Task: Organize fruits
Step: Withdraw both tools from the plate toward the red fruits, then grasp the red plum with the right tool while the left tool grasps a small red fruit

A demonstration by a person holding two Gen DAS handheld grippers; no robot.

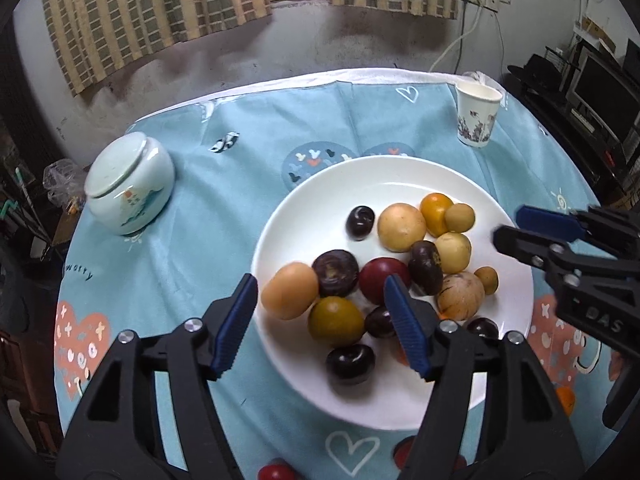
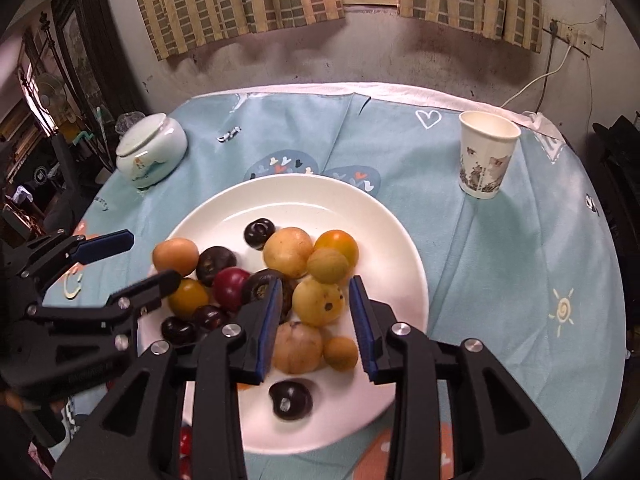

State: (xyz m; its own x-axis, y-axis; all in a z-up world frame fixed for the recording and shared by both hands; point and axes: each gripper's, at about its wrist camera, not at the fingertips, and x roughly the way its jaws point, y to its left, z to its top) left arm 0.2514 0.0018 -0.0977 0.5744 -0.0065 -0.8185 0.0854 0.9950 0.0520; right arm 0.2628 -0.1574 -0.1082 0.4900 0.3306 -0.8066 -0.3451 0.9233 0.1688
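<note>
A white plate (image 1: 320,200) (image 2: 392,240) on the blue tablecloth holds several fruits: dark purple, red, yellow, orange and tan ones. My left gripper (image 1: 320,320) hangs open over the plate's near left part. An orange fruit (image 1: 290,290) and an olive-yellow fruit (image 1: 336,322) lie below the gap between its pads, untouched. My right gripper (image 2: 316,328) stands open over the plate's near side, with a tan fruit (image 2: 298,348) and a small orange fruit (image 2: 340,354) beneath the gap. Each gripper shows in the other's view: the right gripper (image 1: 520,230), the left gripper (image 2: 132,264).
A pale lidded ceramic jar (image 1: 130,184) (image 2: 152,152) sits at the far left and a paper cup (image 1: 478,114) (image 2: 486,154) at the far right. A red fruit (image 1: 276,472) and an orange fruit (image 1: 566,400) lie on the cloth near the front edge.
</note>
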